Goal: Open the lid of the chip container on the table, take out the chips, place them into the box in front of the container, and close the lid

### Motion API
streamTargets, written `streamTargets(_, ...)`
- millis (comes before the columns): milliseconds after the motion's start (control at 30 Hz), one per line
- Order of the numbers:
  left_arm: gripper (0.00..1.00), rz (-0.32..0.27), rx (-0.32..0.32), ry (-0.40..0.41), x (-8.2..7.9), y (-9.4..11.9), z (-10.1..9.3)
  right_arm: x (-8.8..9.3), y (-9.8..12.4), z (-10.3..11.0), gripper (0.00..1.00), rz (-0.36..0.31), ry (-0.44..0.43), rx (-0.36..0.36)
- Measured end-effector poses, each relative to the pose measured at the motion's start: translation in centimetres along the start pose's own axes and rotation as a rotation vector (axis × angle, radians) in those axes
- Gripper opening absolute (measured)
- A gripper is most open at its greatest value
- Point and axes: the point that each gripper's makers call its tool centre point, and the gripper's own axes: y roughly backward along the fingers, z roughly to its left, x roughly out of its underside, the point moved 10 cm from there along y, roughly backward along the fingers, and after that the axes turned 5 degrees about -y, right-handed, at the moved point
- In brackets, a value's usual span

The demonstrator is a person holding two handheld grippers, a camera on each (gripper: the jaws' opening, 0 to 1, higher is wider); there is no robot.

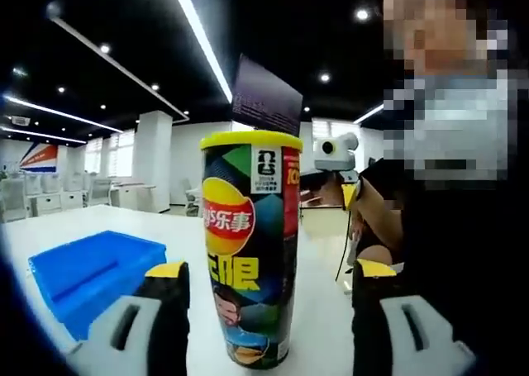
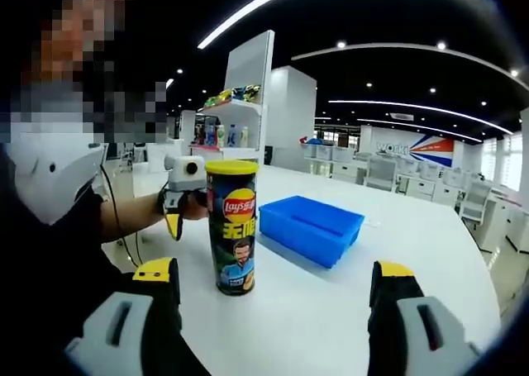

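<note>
One chip container [image 1: 250, 248] stood upright on the white table [image 2: 347, 302], yellow lid [image 1: 250, 139] on, between the spread, empty jaws of the left gripper [image 1: 269, 289]. Blue box [image 2: 312, 228] lay near, at its 3 o'clock in the right gripper view. Right gripper [image 2: 273, 289] jaws stood apart, holding nothing, with the container at 11 o'clock

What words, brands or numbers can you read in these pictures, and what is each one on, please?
"Lay's": red and yellow logo on the chip can, right gripper view.
"乐事": same logo on the can, left gripper view.
"无限": yellow characters under the logo.
White label near the yellow lid: too small to read.
Lettering on the far wall: blurred.
</note>
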Motion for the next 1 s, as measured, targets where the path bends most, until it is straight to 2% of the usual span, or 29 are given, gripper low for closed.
streamTargets(367, 0.76, -0.012, 0.008, 0.025, 0.6, -1.2, 0.1, 0.1, 0.1, 0.1, 0.9, 0.003, 0.002, 0.004)
streamTargets(1000, 0.72, -0.004, -0.017, 0.035, 1.1, -1.7, 0.5, 0.1, 0.2, 0.2, 0.9, 0.005, 0.003, 0.01)
